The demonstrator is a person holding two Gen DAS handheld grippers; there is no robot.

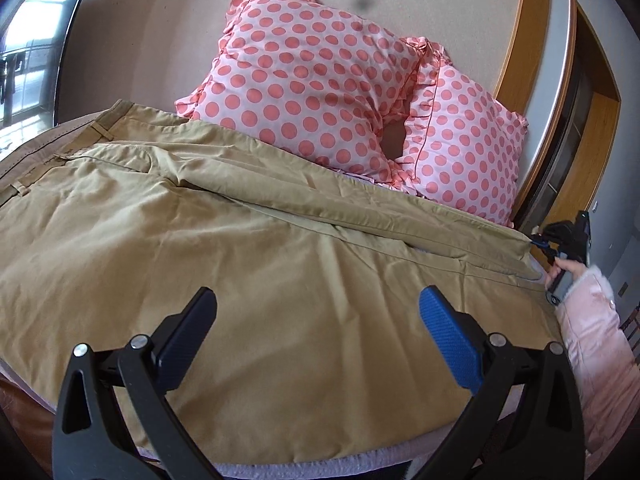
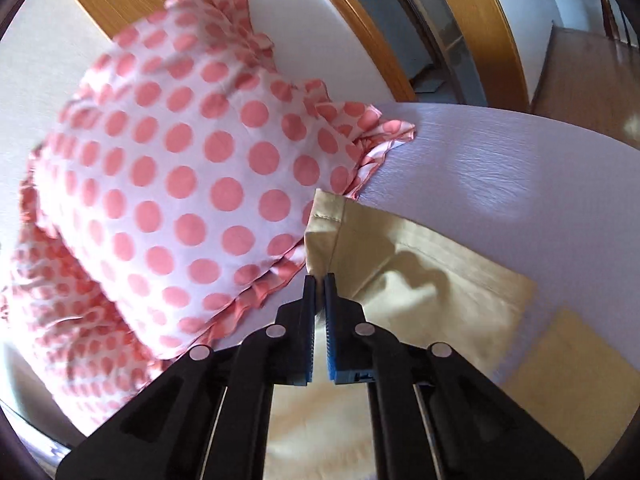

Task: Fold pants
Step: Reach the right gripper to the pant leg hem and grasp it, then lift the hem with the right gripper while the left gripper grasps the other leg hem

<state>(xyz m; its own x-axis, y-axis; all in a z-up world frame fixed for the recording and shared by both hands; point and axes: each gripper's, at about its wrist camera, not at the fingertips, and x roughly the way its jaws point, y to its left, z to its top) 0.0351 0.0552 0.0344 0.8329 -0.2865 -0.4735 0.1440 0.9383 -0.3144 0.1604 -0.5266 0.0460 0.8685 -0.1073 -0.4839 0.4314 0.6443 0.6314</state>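
Tan pants point(image 1: 224, 240) lie spread across the bed, waistband at the far left, legs running right. My left gripper point(image 1: 318, 300) is open and empty, just above the near leg's middle. My right gripper point(image 2: 319, 278) is shut on the hem of the far pant leg point(image 2: 326, 220), lifting its corner beside the pillows. It also shows in the left wrist view point(image 1: 538, 242) at the far right, pinching the leg end. The second leg's cuff point(image 2: 460, 280) lies flat on the sheet.
Two pink polka-dot pillows point(image 1: 320, 80) lean on the wall behind the pants; one shows in the right wrist view point(image 2: 180, 168). The lilac bed sheet point(image 2: 500, 160) extends right. A wooden door frame point(image 1: 528, 40) stands beyond the bed. The bed's near edge point(image 1: 280, 468) runs below my left gripper.
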